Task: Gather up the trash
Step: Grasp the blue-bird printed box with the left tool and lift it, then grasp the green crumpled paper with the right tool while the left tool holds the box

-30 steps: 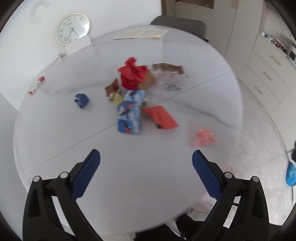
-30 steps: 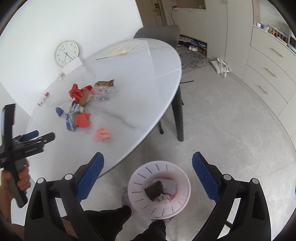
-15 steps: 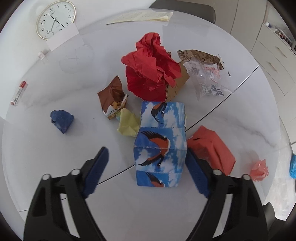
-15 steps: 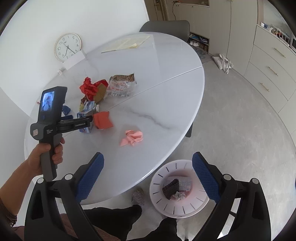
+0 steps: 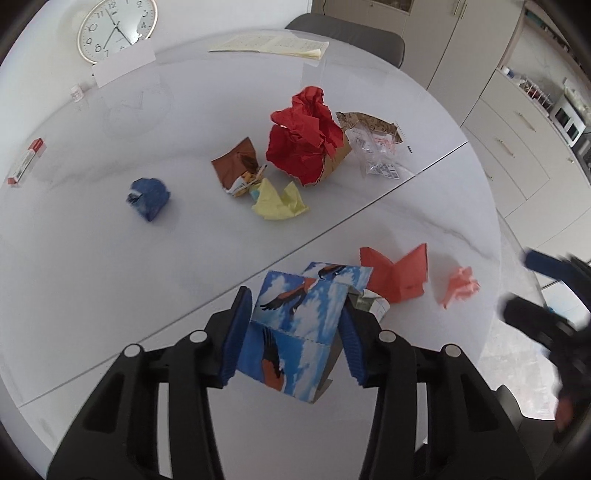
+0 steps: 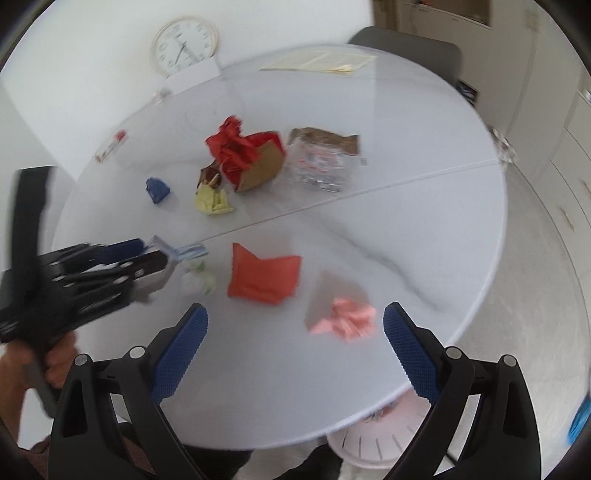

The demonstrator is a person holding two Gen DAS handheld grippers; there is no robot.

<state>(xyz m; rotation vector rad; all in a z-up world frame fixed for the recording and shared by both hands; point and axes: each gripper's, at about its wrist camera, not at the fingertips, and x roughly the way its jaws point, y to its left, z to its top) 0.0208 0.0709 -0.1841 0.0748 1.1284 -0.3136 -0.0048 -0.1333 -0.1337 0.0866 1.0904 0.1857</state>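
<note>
My left gripper [image 5: 293, 332] is shut on a blue box printed with birds [image 5: 295, 332] and holds it above the white round table [image 5: 92, 258]. In the right wrist view the left gripper [image 6: 147, 258] shows at the left with the box edge-on. My right gripper [image 6: 295, 354] is open and empty, just above a crumpled pink paper [image 6: 345, 317] near the table's front edge. An orange folded paper [image 6: 262, 275] lies left of it. A white basket [image 6: 376, 439] with trash stands on the floor under the table edge.
Farther back lie a red crumpled paper [image 6: 236, 147], a clear plastic bag [image 6: 319, 166], a yellow paper [image 6: 212, 199], a blue wad [image 6: 157, 188] and a brown wrapper [image 5: 236, 166]. A clock [image 5: 116, 27] leans on the wall. A chair [image 6: 406, 48] stands behind.
My left gripper closed on the bird box and lifted it toward me. My right gripper swung from over the basket to over the table by the pink paper.
</note>
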